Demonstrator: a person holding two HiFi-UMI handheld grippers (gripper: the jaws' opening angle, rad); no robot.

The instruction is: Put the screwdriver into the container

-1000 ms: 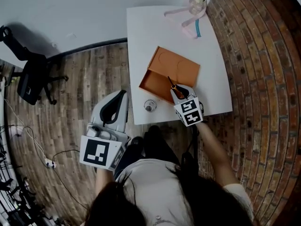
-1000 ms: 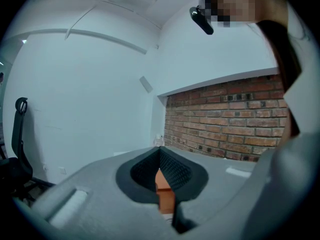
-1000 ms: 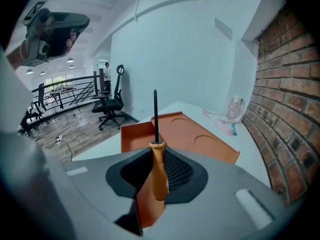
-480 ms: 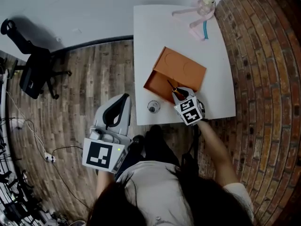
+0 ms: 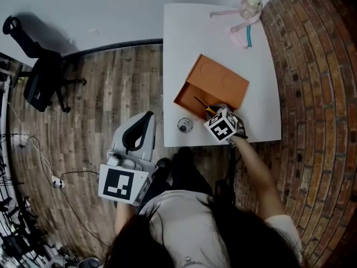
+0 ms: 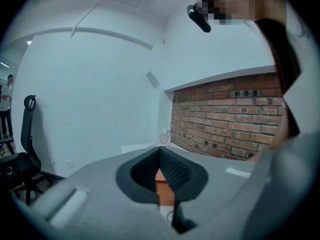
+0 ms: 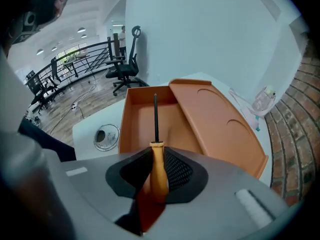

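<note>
An orange container (image 5: 188, 98) lies on the white table (image 5: 189, 32) with its lid (image 5: 222, 82) folded back. My right gripper (image 5: 212, 112) is shut on the orange handle of the screwdriver (image 5: 202, 104), close to the table's near edge. In the right gripper view the screwdriver (image 7: 158, 169) sits between the pads and its black shaft points down into the container's tray (image 7: 135, 126), beside the lid (image 7: 215, 119). My left gripper (image 5: 135, 134) hangs left of the table over the wooden floor, its jaws together with nothing in them (image 6: 160, 153).
A small round metal thing (image 5: 184, 125) (image 7: 106, 135) lies on the table just left of the container. A clear bag with pink ribbons (image 5: 245, 13) sits at the table's far corner. An office chair (image 5: 42, 77) stands on the floor to the left. A brick wall runs along the right.
My right gripper has sunk and tipped more steeply towards the container, bringing the screwdriver's shaft over the tray. The left gripper has stayed where it was.
</note>
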